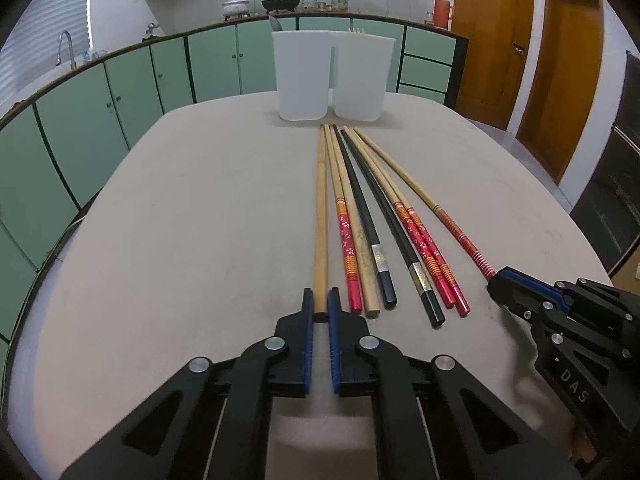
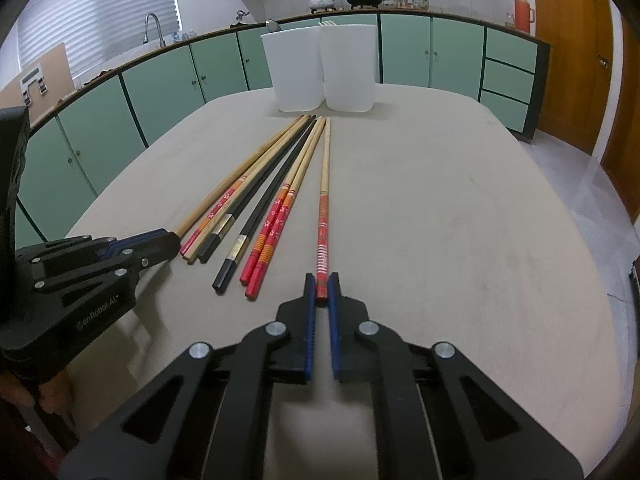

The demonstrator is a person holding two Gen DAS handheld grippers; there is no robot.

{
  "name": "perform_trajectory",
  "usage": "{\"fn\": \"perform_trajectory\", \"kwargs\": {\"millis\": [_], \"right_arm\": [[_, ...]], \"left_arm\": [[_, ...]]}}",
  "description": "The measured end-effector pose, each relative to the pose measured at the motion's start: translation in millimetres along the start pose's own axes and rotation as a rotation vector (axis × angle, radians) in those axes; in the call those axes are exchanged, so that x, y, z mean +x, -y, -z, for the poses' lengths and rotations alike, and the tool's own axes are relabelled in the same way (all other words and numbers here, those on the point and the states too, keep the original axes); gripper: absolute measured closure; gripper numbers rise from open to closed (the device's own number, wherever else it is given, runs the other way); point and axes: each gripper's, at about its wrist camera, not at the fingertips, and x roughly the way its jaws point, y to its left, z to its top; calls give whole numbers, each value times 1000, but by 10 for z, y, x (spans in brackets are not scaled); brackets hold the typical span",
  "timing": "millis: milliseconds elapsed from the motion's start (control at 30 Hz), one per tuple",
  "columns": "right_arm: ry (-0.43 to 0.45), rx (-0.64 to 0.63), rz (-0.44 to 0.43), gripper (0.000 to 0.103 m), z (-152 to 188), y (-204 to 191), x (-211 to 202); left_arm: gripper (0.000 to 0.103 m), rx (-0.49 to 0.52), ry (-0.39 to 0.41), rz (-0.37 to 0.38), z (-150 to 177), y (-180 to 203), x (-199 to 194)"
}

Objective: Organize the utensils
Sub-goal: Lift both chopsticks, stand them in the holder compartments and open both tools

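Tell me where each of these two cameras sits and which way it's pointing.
Left wrist view: on the left gripper, facing the white holder; fingers close on the plain wooden chopstick, right gripper alongside.
Right wrist view: on the right gripper, same heading; fingers close on the red-striped chopstick, left gripper visible.
Shared: chopsticks, holder, table.
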Motion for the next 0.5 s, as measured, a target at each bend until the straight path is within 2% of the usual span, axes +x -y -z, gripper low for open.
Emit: {"fn": "perform_trajectory", "kwargs": {"millis": [233,500], "right_arm": [[33,9,-5,98,-86,28,-113],[130,-6,-7,98,-340,40,-399]], "left_arm": [[96,18,72,-4,-98,36,-190],[96,5,186,-1,-379,-29,-541]]}}
